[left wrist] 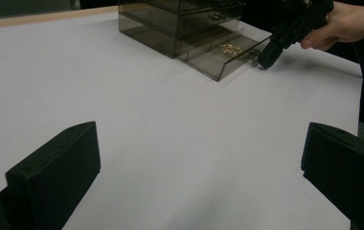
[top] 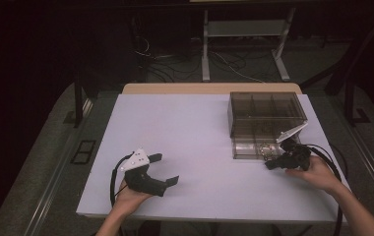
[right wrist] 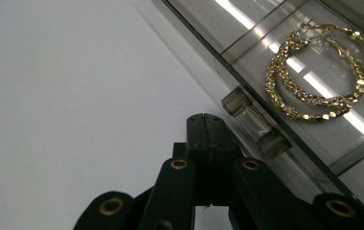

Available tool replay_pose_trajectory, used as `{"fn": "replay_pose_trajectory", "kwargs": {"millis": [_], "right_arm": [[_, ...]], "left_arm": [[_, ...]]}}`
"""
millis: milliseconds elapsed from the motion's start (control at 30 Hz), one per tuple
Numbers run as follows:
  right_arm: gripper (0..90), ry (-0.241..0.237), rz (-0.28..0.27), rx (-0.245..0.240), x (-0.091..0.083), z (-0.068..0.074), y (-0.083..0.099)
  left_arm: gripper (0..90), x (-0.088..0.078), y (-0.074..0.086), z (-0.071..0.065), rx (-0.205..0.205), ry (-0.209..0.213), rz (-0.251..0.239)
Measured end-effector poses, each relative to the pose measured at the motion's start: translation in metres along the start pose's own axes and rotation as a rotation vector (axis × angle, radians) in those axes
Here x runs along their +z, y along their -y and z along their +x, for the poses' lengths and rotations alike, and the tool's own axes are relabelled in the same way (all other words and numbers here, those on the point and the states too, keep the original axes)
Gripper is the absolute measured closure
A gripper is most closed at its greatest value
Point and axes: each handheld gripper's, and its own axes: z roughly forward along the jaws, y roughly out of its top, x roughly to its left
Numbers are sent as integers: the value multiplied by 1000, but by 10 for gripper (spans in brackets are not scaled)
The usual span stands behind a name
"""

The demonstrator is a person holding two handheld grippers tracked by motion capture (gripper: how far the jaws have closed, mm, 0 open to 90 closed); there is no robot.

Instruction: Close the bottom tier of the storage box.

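The right gripper (right wrist: 204,120) is sitting at the near right of the white counter (top: 175,128), its fingers pressed together with nothing between them, tips just beside the small handle (right wrist: 252,125) on the front of the open drawer (left wrist: 218,60). That drawer is standing pulled out toward the person from the bottom of the smoky clear drawer box (top: 266,113), which is resting at the far right of the counter. Inside the drawer, two gold hoop earrings (right wrist: 321,72) are lying overlapped in one compartment, just beyond the front wall. From the high view the person's right hand (top: 318,172) is holding the gripper low, pointing left and toward the drawer front.

The left gripper (top: 168,169) is waiting well apart at the near left, its fingers (left wrist: 55,177) spread wide over bare counter and holding nothing.

Judging by this, the step in hand is working the drawer by its handle, either finishing the pull or lining up to push it shut; which one cannot be told from here. With the fingers shut, a push looks the more likely: the next move would call for setting the closed tips squarely against the handle or front wall and driving straight along the drawer's run, so that it is not skewing in its slot or shoving the light box backward. Reaching for the earrings instead would call for opening the fingers first.
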Motion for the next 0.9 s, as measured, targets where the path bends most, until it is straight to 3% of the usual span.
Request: {"fn": "replay_pose_trajectory", "kwargs": {"millis": [267, 900], "right_arm": [[891, 16, 0, 20, 1, -3, 0], [891, 58, -15, 16, 2, -3, -3]], "left_arm": [[0, 0, 0, 0, -1, -1, 1], [0, 0, 0, 0, 1, 1, 1]]}}
